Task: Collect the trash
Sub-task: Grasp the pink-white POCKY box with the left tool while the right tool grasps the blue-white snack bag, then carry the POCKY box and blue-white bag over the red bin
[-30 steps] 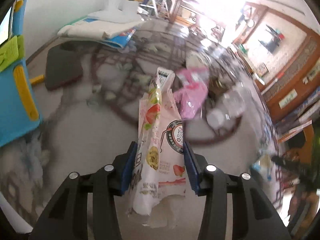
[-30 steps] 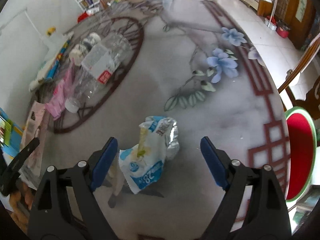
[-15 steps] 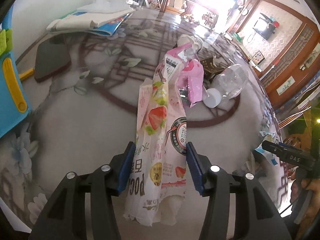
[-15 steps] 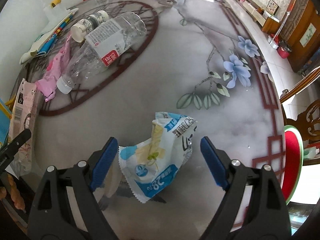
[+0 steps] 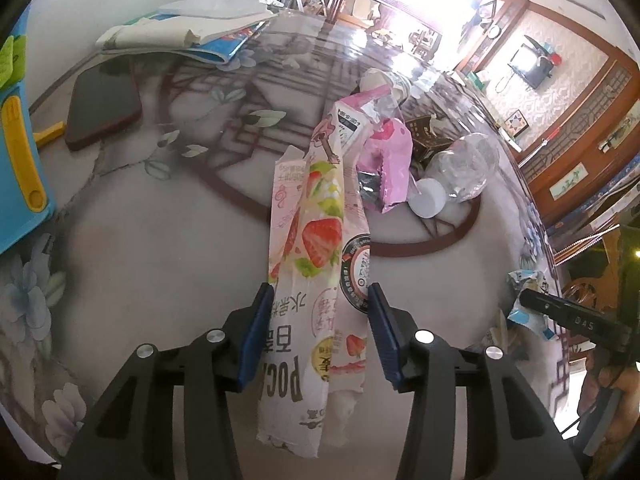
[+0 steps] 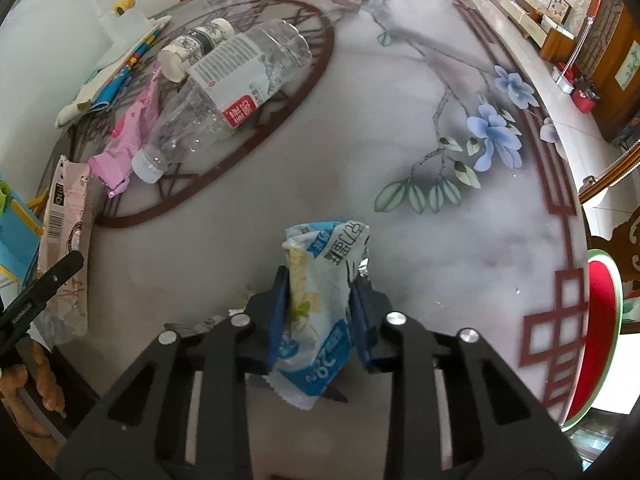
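A long pink strawberry snack wrapper [image 5: 320, 240] stands between the blue pads of my left gripper [image 5: 320, 296]. The jaws are closing on it and both pads touch its sides. My right gripper [image 6: 320, 280] is shut on a crumpled blue-and-white snack wrapper [image 6: 324, 248], squeezed upright just above the marble table [image 6: 400, 140]. In the left wrist view that wrapper [image 5: 528, 280] and a finger of the right gripper [image 5: 560, 312] show at the right edge. In the right wrist view the strawberry wrapper [image 6: 66, 240] hangs at the left.
A clear plastic bottle [image 6: 240, 80], a pink wrapper [image 6: 128, 140] and a small white-capped bottle [image 6: 192, 48] lie inside the table's brown ring. Books [image 5: 192, 36], a dark pad [image 5: 104, 108] and a blue toy [image 5: 20, 160] sit far left. A red chair seat [image 6: 600, 320] borders the table's right edge.
My right gripper's jaws have closed on the blue-and-white wrapper, pinching it narrow and upright. My left gripper keeps the strawberry wrapper and has barely moved.
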The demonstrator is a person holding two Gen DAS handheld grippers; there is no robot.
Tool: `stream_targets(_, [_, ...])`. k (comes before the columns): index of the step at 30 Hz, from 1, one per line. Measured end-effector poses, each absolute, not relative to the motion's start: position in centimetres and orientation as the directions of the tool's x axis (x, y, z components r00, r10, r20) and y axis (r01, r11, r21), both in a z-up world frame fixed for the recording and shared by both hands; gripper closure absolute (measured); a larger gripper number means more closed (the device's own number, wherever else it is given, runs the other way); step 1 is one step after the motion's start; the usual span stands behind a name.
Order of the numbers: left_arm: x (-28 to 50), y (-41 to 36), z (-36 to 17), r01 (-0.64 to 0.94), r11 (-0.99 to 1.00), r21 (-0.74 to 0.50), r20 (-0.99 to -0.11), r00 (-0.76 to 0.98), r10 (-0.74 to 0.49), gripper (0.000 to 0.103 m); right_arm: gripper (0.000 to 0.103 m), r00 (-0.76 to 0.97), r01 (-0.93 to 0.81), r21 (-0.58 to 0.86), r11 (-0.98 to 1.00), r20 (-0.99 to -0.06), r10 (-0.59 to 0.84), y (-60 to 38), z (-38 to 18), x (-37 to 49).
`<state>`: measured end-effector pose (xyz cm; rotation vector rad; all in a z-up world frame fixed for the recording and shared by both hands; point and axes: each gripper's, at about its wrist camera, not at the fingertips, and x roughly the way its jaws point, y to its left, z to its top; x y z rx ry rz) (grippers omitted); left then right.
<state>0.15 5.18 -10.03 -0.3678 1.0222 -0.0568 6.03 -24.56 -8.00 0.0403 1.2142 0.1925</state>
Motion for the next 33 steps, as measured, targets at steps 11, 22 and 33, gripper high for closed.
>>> stream_targets(11, [0.0, 5.6, -9.7, -0.139, 0.933, -0.332, -0.812, 0.545, -0.208, 0.06, 0.077, 0.359, -0.1, 0.181, 0.978, -0.91, 0.205, -25.7, -7.2, 5.9])
stream_targets(22, [-0.4, 5.1, -8.4, -0.116, 0.955, -0.274, -0.784, 0.602, -0.152, 0.061, 0.076, 0.423, -0.088, 0.234, 0.968, -0.871, 0.249, -26.5, -5.7, 5.6])
stream_targets(33, [-1.1, 5.3, -6.8, -0.13, 0.968, -0.215, -0.727, 0.683, -0.07, 0.061, 0.077, 0.448, -0.1, 0.24, 0.965, -0.856, 0.259, -26.9, -5.1, 5.4])
